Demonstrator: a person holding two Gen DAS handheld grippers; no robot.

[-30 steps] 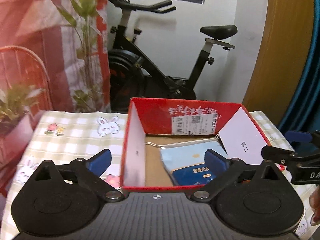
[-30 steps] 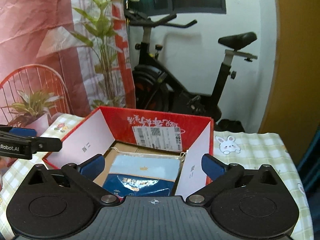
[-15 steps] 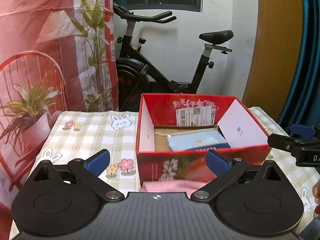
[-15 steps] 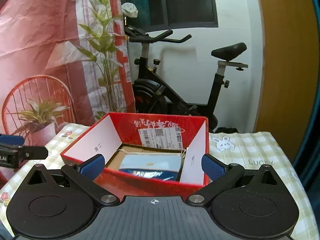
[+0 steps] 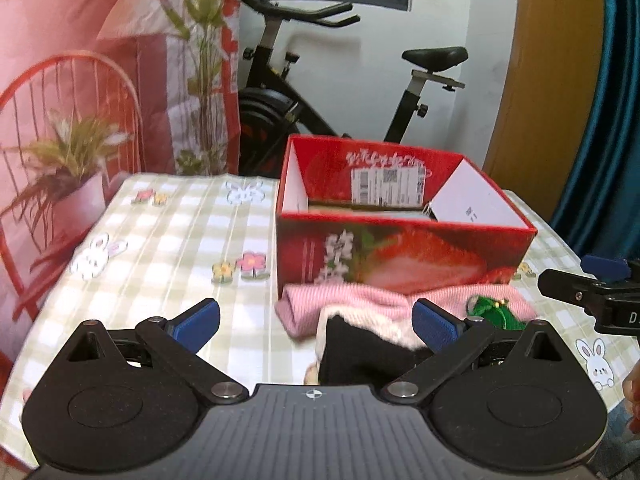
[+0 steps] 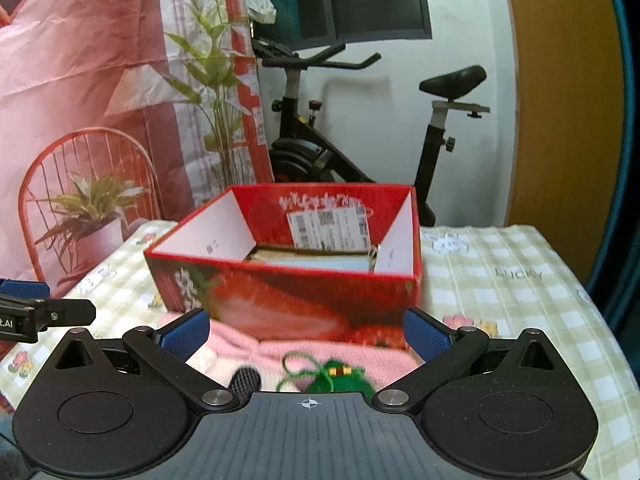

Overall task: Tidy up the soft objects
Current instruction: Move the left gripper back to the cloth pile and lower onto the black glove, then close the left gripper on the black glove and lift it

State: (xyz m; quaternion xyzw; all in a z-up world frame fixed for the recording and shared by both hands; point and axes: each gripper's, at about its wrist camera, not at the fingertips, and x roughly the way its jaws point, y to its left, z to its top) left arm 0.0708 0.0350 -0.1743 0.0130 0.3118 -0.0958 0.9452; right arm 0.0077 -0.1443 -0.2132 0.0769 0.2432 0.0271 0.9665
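A red strawberry-print box [image 5: 400, 256] stands open on the checked tablecloth; it also shows in the right wrist view [image 6: 288, 292]. A light blue packet [image 6: 316, 262] lies inside it. In front of the box lies a pile of soft things: a pink knitted cloth [image 5: 344, 300], a black soft item [image 5: 360, 352] and a green yarn piece [image 5: 494, 310]. The pink cloth [image 6: 280, 354] and green yarn [image 6: 340, 376] show in the right wrist view too. My left gripper [image 5: 316, 322] is open and empty just before the pile. My right gripper [image 6: 306, 334] is open and empty over the pile.
The table [image 5: 168, 240] has a green-checked cloth with bunny and flower prints. An exercise bike [image 5: 304, 92] stands behind it by the white wall. A red wire chair with a potted plant [image 5: 68, 168] is at the left. A wooden door [image 6: 560, 92] is at the right.
Both grippers have pulled back from over the box and dropped lower. The box's front face and the soft pile in front of it have come into view.
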